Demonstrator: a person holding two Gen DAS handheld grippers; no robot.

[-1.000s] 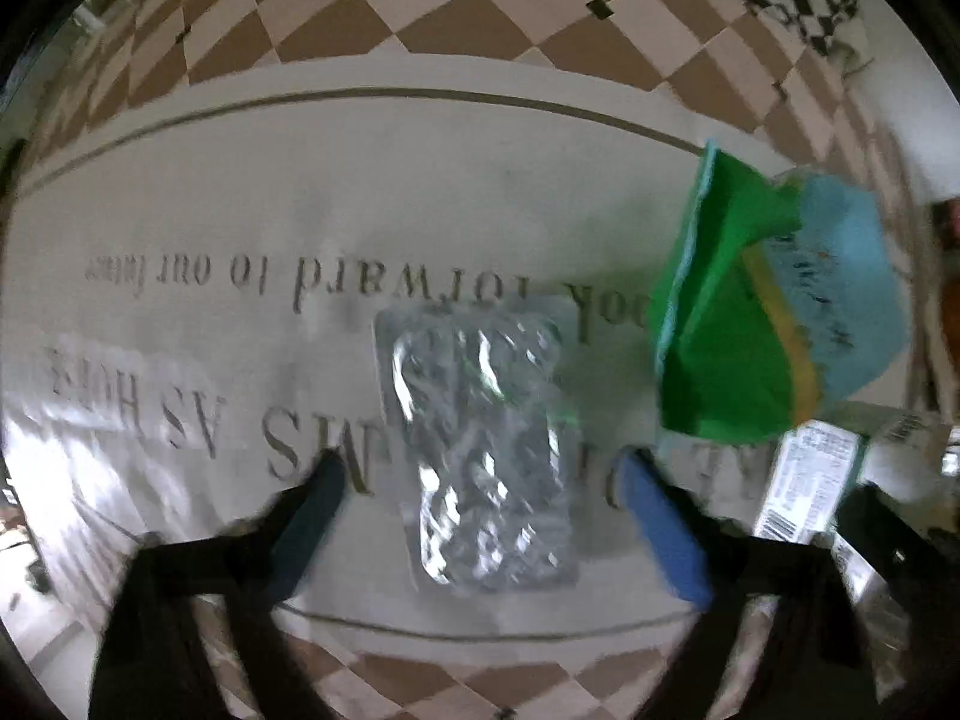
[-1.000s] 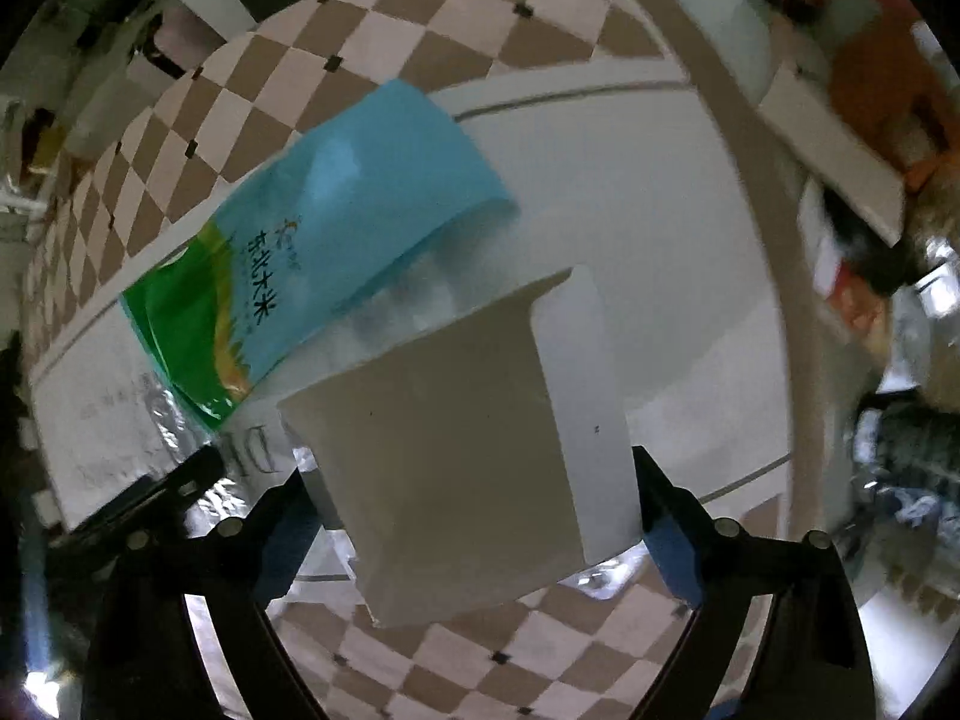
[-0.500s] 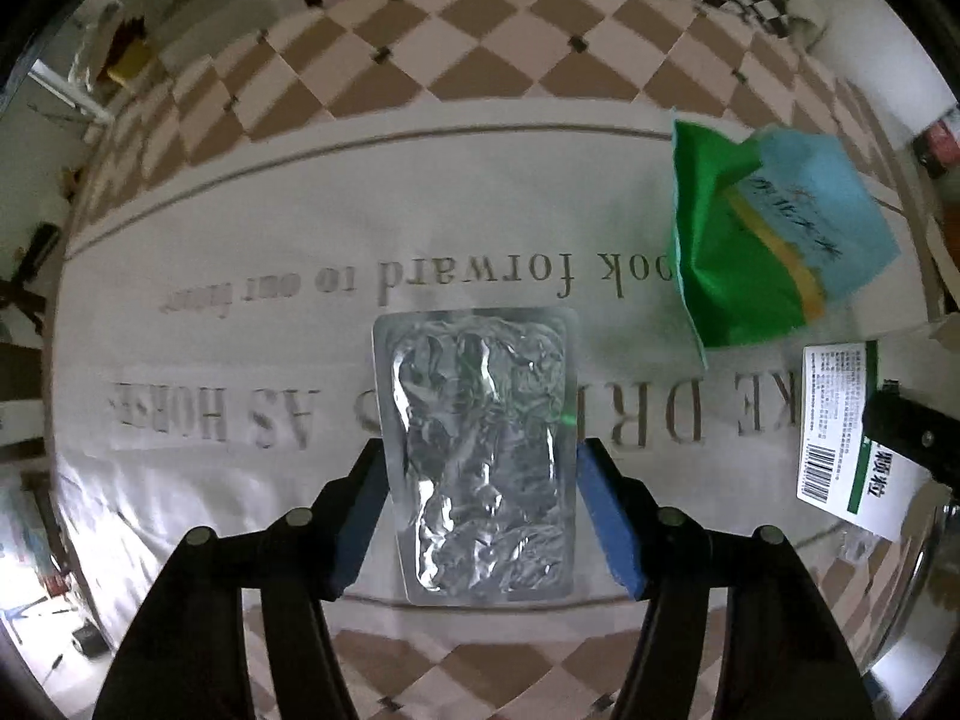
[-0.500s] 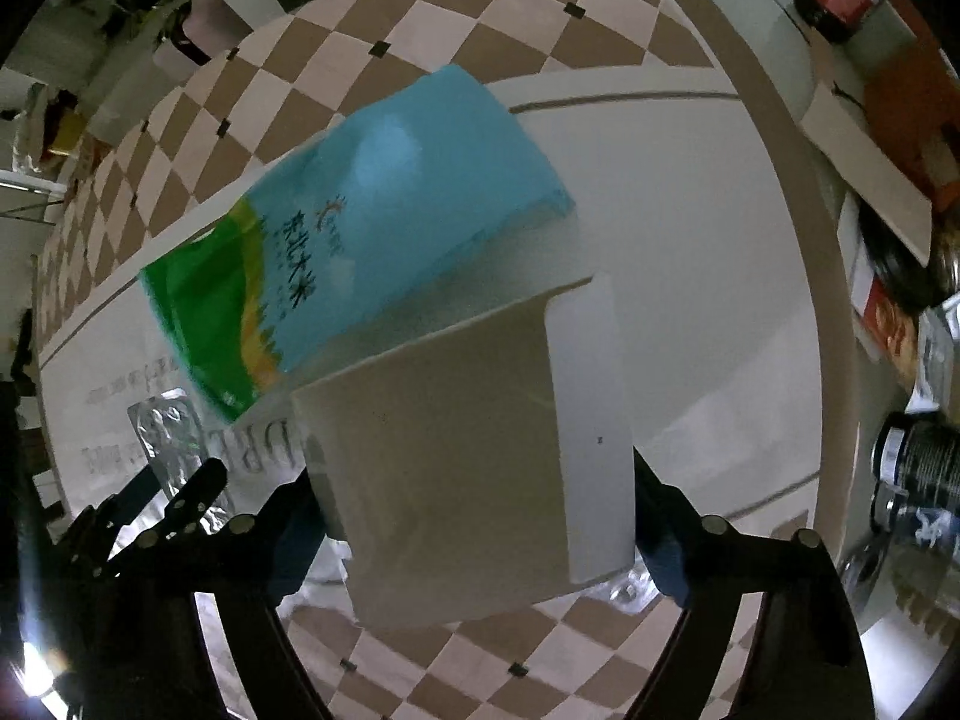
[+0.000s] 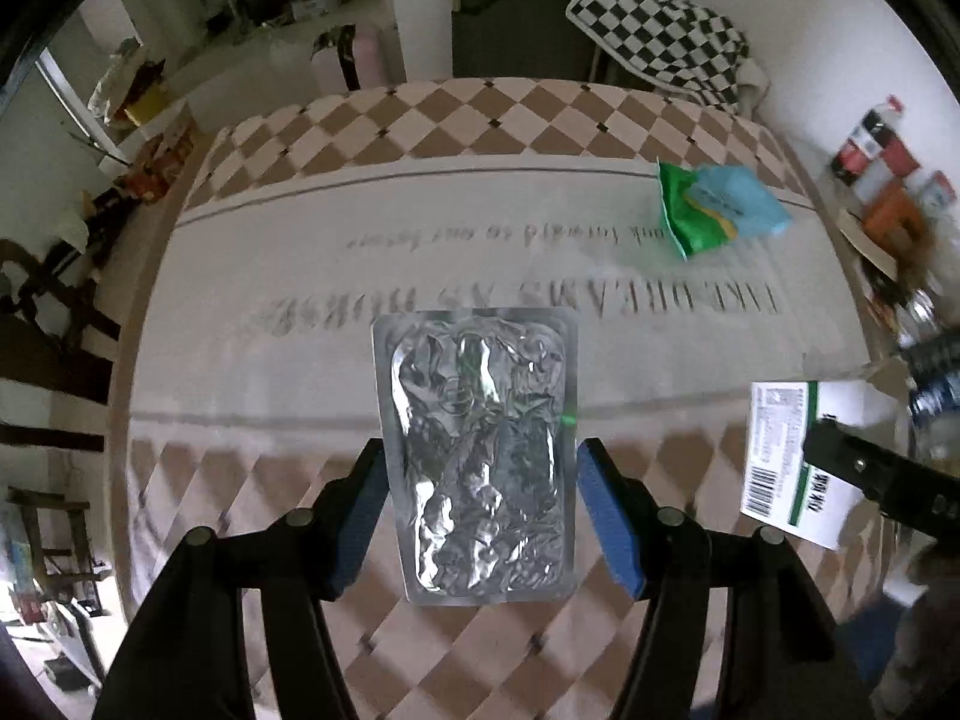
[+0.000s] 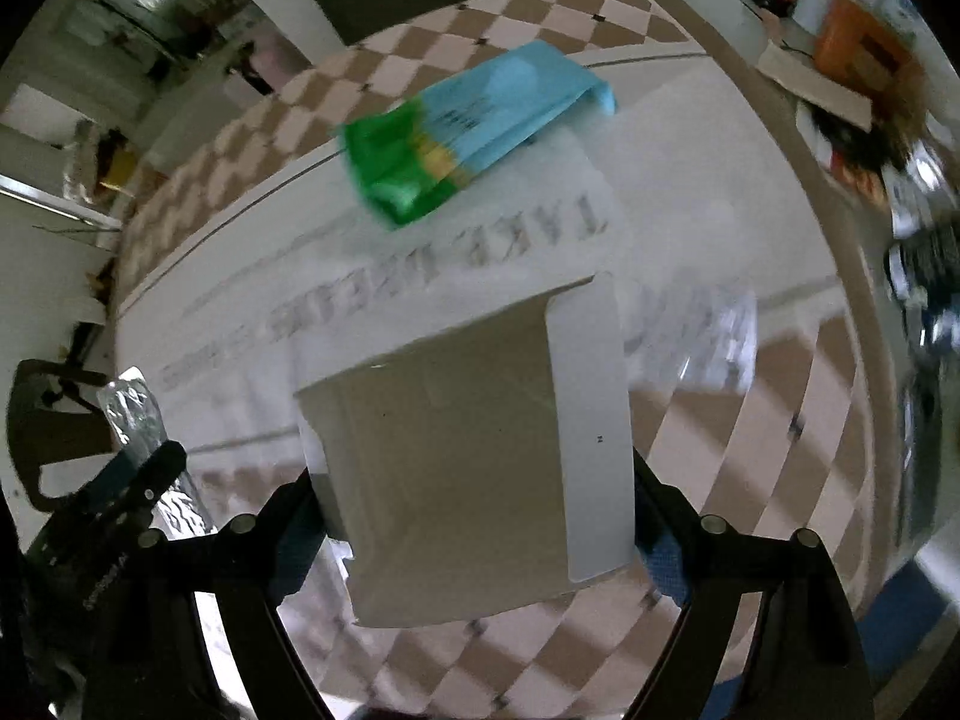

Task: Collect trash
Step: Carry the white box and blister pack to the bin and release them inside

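My left gripper (image 5: 480, 513) is shut on a crinkled silver foil pouch (image 5: 480, 450) and holds it lifted above the tablecloth (image 5: 300, 384). My right gripper (image 6: 480, 531) is shut on a flattened white carton (image 6: 474, 450), held up off the table; the carton also shows at the right of the left wrist view (image 5: 792, 456). A green and blue snack bag (image 5: 717, 213) lies on the cloth at the far right; in the right wrist view the bag (image 6: 468, 132) lies beyond the carton. The foil pouch shows at the left of the right wrist view (image 6: 135, 420).
The table has a white cloth with grey lettering and a brown checked border (image 5: 480, 114). Bottles and boxes (image 5: 882, 168) crowd a side surface at the right. A clear plastic piece (image 6: 702, 336) lies right of the carton. A checked cushion (image 5: 660, 30) sits behind the table.
Both grippers have lifted and pulled back from the table. The left closed on the foil pouch and raised it. The snack bag stays on the cloth, now farther off.
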